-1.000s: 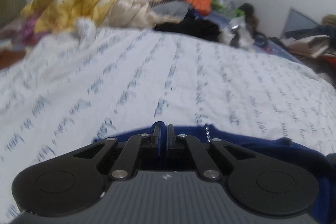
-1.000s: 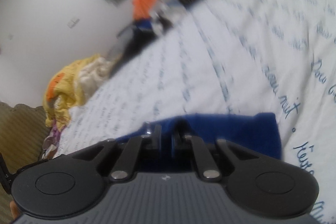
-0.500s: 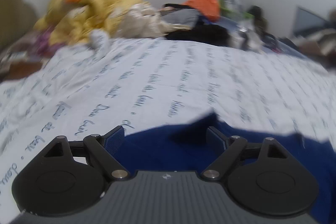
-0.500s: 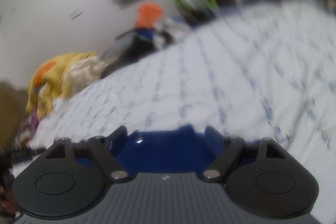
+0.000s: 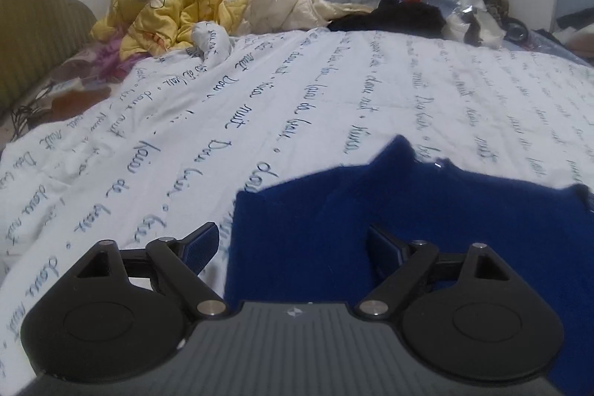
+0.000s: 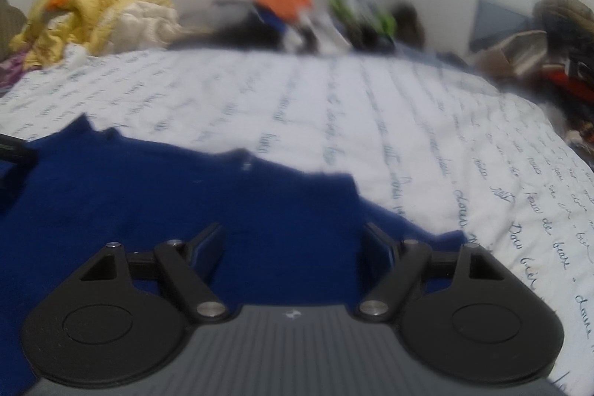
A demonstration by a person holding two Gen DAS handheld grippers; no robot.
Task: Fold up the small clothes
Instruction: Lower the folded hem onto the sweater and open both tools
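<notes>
while the bed (image 5: 334, 91) with its script-printed sheet fills both views, your blue garment (image 5: 427, 221) lies flat on it, close in front of you. it looks part folded at best, with an uneven far edge, so squaring and further folds seem left to do. your left gripper (image 5: 293, 245) and right gripper (image 6: 295, 244) both hang over it, jaws wide, holding nothing. only the left view shows the garment's left edge sharply; the right view, blurred, shows its right edge (image 6: 408, 221).

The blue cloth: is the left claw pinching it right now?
Apart. In the left wrist view the left gripper is wide open, and the blue garment lies flat on the bedsheet, unpinched.
</notes>
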